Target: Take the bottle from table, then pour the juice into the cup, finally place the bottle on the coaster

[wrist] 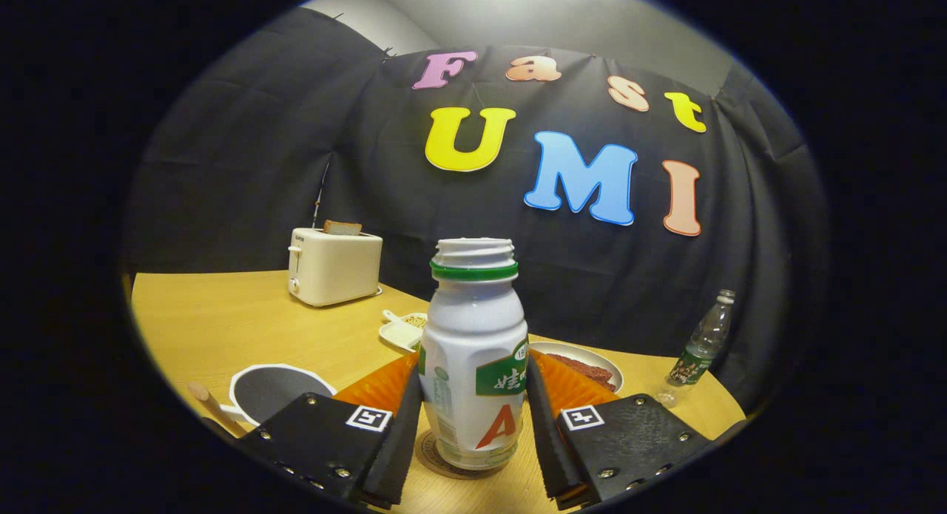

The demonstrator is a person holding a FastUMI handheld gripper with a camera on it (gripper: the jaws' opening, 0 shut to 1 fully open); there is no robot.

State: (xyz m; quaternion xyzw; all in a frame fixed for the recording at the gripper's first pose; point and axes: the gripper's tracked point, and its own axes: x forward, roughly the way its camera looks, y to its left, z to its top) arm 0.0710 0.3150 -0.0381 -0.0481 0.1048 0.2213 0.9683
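We see the bottle (473,351) upright between the fingers of the claw (473,425), its base resting on a round coaster (433,455) on the bench (244,322). Both fingers (399,433) lie against the bottle's sides, so we judge the claw to be pinching it. The cap is off and the neck is open. Since the bottle already stands on the coaster, we judge the task to be near its end: what seems left is to let go and draw back. We cannot see the cup, so we cannot confirm that the juice went in.

The bottle is white, smooth plastic, with rounded shoulders, a green ring under the threaded mouth, and a printed label. The coaster is flat, dark and round. The fingers are black with ribbed inner pads.

Beyond the bottle lies an orange ribbed mat (377,384), and on its right a white plate (592,362) with something reddish on it. Beyond the left finger sits a round dark pan (270,388) with a white rim. Farther off stand a cream toaster (333,266) and, well to the right, a clear water bottle (699,347).
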